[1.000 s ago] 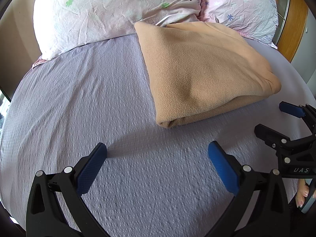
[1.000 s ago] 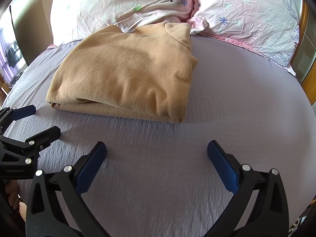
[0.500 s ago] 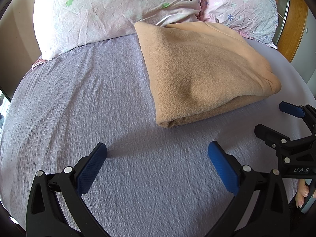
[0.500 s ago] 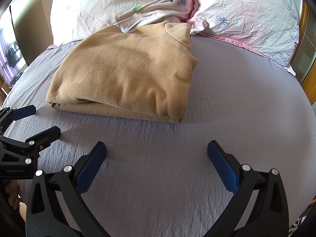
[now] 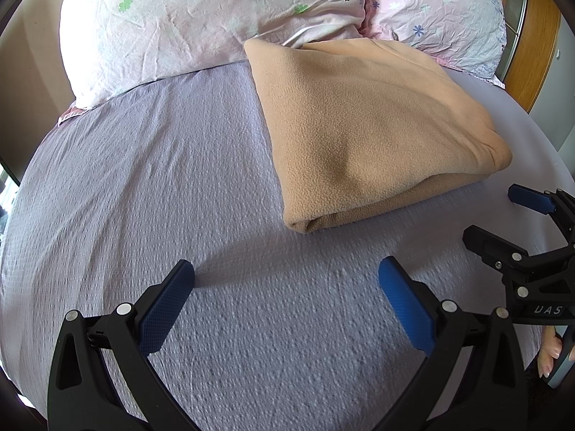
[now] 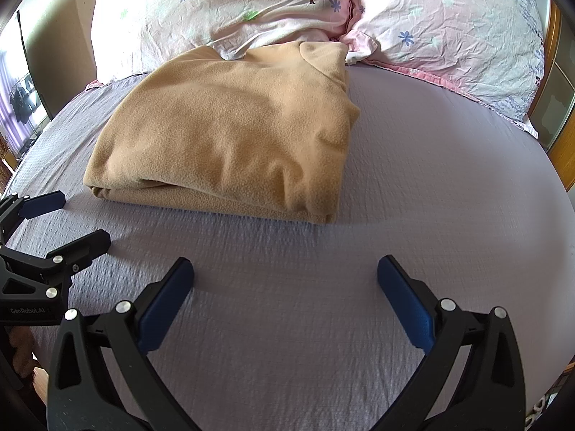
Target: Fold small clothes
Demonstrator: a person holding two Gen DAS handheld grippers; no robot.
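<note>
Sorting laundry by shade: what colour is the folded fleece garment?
Plain tan, no pattern; the folded fleece garment shows best in the right wrist view.

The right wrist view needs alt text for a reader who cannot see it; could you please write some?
A folded tan fleece garment lies on a lilac bedsheet, its far edge against two floral pillows. The right hand-held gripper hangs open in front of it, empty, and the left hand-held gripper, also open, shows at the left edge.

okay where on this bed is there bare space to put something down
Bare sheet runs left of the tan folded fleece, up to the pillows. Another open stretch lies right of the fleece. The near strip in front holds the left gripper and right gripper, both open. It is crowded where the fleece meets the pillows.
</note>
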